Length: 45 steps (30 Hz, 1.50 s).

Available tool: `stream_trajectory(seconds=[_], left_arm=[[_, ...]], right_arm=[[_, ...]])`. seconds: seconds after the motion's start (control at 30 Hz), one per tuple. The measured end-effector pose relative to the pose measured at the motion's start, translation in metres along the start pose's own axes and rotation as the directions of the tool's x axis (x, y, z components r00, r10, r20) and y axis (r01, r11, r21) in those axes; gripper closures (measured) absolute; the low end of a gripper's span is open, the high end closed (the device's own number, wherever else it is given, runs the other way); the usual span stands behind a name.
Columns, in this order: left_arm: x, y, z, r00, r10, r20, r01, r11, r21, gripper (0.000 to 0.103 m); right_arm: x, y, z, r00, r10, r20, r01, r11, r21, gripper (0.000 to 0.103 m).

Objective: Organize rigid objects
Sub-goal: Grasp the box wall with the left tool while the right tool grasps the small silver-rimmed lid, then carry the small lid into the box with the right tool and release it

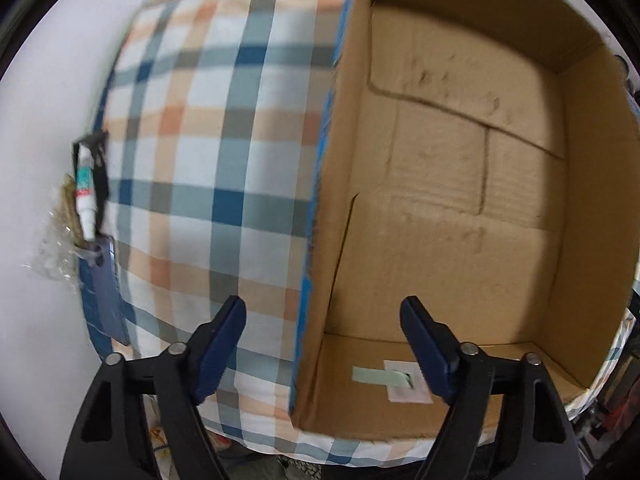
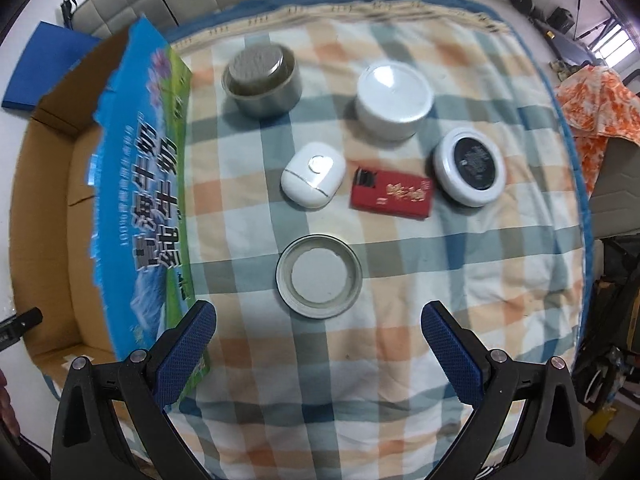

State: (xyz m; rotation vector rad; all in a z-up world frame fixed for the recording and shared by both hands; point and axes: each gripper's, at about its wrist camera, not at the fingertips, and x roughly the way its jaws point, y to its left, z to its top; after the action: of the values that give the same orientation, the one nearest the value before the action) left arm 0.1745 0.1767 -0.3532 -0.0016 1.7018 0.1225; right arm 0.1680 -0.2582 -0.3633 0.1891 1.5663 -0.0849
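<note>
While both jaws released, red box point(image 2: 392, 195) lies flat, long axis left-right.

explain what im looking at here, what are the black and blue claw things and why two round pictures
Those claws are handheld grippers, one in each of a person's hands, each carrying a fisheye camera looking along its jaws. The left gripper looks into an empty cardboard box on a plaid blanket. The right gripper faces the items to sort: a metal lid, white case, red box, steel tin, white round container and black-topped white jar. Both jaws are open, holding nothing.
</note>
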Motion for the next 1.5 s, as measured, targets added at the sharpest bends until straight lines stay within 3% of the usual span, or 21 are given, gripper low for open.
stream_trajectory(seconds=[0.17, 0.2, 0.27, 0.47, 0.77, 0.83, 1.0, 1.23, 1.5], left_arm=[[0.027, 0.009, 0.003, 0.997, -0.025, -0.07, 0.025, 1.0, 0.002, 0.037], [0.029, 0.01, 0.003, 0.997, -0.028, -0.075, 0.028, 1.0, 0.001, 0.042], [0.035, 0.01, 0.003, 0.994, -0.029, -0.102, 0.03, 0.999, 0.01, 0.066], [0.042, 0.007, 0.002, 0.993, -0.022, -0.118, 0.026, 0.999, 0.035, 0.094], [0.042, 0.011, 0.002, 0.994, -0.03, -0.11, 0.035, 0.998, 0.049, 0.095], [0.046, 0.014, 0.0, 0.994, -0.028, -0.107, 0.034, 0.998, 0.047, 0.095], [0.042, 0.004, -0.004, 0.995, -0.017, -0.102, 0.023, 0.998, 0.058, 0.095], [0.035, -0.01, -0.006, 0.995, -0.001, -0.096, 0.008, 0.997, 0.071, 0.095], [0.029, -0.018, -0.008, 0.996, -0.001, -0.091, 0.008, 0.997, 0.078, 0.095]], right_arm=[[0.023, 0.007, 0.007, 0.999, -0.001, -0.052, 0.001, 1.0, 0.007, 0.0], [0.026, 0.008, 0.008, 0.998, -0.002, -0.058, 0.003, 1.0, 0.008, 0.0], [0.031, 0.009, 0.011, 0.998, -0.004, -0.063, 0.004, 1.0, 0.01, 0.0], [0.042, 0.01, 0.021, 0.997, -0.015, -0.081, 0.017, 1.0, 0.026, 0.0], [0.064, 0.006, 0.028, 0.991, 0.003, -0.137, 0.008, 0.997, 0.074, 0.001], [0.073, 0.007, 0.024, 0.988, 0.016, -0.156, -0.002, 0.996, 0.089, 0.008], [0.081, -0.005, 0.023, 0.982, 0.021, -0.186, 0.001, 0.993, 0.12, 0.037], [0.08, -0.023, 0.029, 0.982, 0.07, -0.173, -0.039, 0.984, 0.175, 0.036], [0.086, -0.036, 0.056, 0.985, 0.061, -0.162, -0.027, 0.978, 0.205, 0.035]])
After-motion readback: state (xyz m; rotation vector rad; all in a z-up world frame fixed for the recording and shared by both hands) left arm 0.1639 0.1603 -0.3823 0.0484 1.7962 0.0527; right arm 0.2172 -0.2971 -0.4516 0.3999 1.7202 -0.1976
